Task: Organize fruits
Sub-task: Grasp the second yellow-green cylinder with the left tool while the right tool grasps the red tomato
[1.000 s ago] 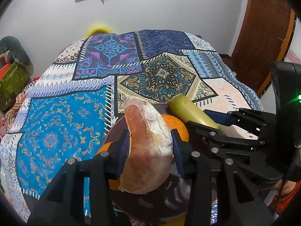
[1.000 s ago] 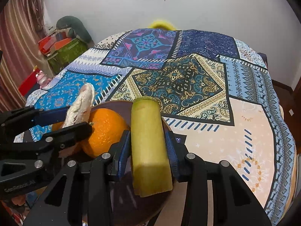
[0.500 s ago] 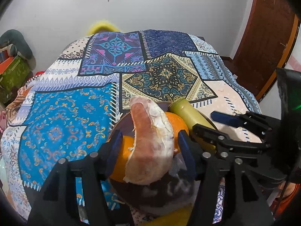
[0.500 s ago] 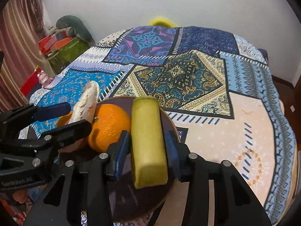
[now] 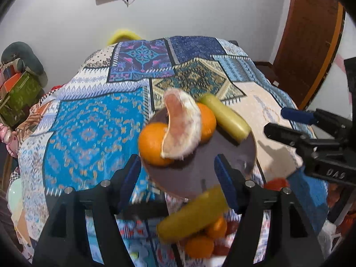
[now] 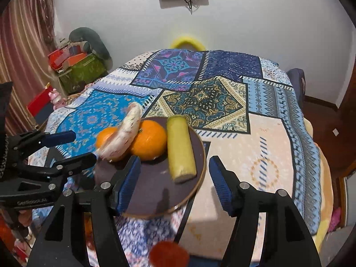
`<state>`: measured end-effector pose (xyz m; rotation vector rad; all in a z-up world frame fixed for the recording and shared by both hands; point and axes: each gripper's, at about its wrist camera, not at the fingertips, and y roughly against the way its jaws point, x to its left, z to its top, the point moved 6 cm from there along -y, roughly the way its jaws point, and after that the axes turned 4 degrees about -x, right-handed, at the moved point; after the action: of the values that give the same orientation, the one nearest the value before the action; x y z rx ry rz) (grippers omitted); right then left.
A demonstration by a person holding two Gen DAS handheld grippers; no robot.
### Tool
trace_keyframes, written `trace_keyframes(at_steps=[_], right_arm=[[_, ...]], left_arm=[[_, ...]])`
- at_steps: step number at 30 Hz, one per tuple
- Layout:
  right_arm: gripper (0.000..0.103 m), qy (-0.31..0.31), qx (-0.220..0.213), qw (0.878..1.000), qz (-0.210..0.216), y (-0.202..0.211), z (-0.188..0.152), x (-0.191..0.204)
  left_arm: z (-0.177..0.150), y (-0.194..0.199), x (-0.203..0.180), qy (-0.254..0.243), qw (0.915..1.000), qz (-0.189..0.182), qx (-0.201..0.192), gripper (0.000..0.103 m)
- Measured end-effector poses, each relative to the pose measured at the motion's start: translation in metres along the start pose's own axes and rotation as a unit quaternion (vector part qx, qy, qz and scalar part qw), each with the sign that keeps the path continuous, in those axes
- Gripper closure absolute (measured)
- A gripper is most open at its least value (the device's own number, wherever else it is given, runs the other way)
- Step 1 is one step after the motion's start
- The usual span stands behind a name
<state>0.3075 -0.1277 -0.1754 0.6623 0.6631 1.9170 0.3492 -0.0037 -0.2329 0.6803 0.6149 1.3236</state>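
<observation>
A dark round plate (image 5: 222,169) (image 6: 155,191) sits on the patterned cloth. On it lie two oranges (image 5: 153,144) (image 6: 149,140), a peeled pomelo wedge (image 5: 181,126) (image 6: 124,133) leaning on them, and a yellow-green cut fruit piece (image 5: 227,120) (image 6: 180,149). My left gripper (image 5: 178,178) is open and empty, just short of the plate's near rim. My right gripper (image 6: 174,178) is open and empty over the plate's near edge; it shows at the right in the left wrist view (image 5: 289,124).
Below the plate's near edge in the left wrist view lie another yellow-green piece (image 5: 193,215), small oranges (image 5: 200,244) and red fruits (image 5: 276,183). A red fruit (image 6: 169,253) shows at the bottom of the right wrist view. Boxes (image 6: 77,66) stand at the far left, a wooden door (image 5: 311,33) at the right.
Both grippers have opened and let go: the left released the pomelo wedge, the right the yellow-green piece. Both pulled back and up from the plate.
</observation>
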Motion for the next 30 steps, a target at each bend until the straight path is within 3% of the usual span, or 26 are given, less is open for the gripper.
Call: trace_keyframes(at_steps=[12,21,30], right_arm=[[0.034,0.007,0.004,1.0,-0.013,0.033,-0.041,0.01],[0.033,-0.003,0.037,0.999,-0.015,0.026,-0.079,0.006],[0.033,-0.013,0.064,0.998,-0.005,0.007,-0.099,0.003]], left_arm=[[-0.062,0.003,-0.01,-0.024,0.9984,-0.012,0.05,0.035],[-0.064,-0.018,-0.025,-0.016,0.9975,-0.015,0.067,0.031],[-0.064,-0.037,-0.032,-0.02,0.997,0.012,0.073,0.024]])
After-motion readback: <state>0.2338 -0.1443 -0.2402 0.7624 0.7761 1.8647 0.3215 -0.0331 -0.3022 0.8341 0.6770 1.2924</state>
